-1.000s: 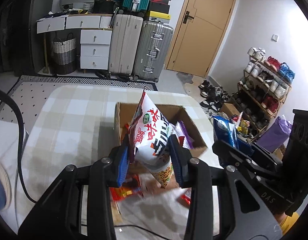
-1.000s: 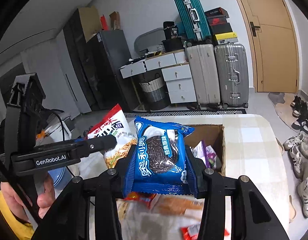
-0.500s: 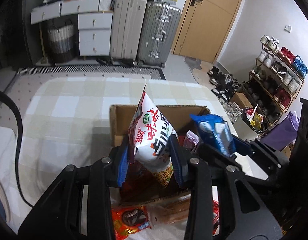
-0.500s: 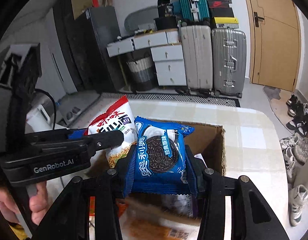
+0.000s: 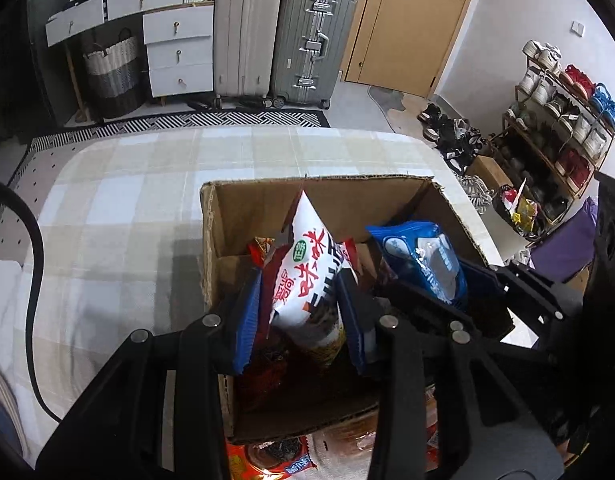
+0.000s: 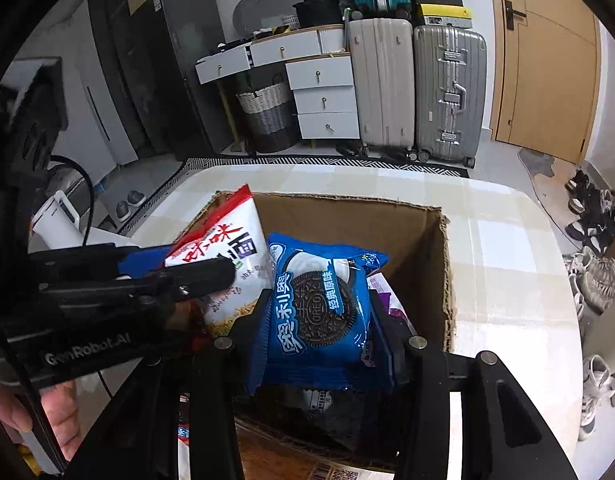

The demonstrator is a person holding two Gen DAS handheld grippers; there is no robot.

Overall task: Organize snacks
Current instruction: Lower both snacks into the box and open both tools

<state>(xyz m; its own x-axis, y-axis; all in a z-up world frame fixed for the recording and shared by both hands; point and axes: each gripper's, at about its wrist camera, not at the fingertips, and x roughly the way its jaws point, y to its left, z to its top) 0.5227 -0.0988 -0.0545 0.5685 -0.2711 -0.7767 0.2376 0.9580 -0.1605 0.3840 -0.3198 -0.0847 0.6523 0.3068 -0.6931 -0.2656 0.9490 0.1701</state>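
The cardboard box (image 5: 235,216) holds half-hidden packets; left tool (image 5: 303,316) clamps the noodle bag (image 5: 307,276) — right tool (image 6: 319,320) clamps the Oreo pack (image 6: 319,312).

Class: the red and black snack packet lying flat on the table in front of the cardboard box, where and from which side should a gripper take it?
Grip the red packet by its crimped near edge, coming from above at the table's near side; it lies flat, and the box wall blocks the far side.
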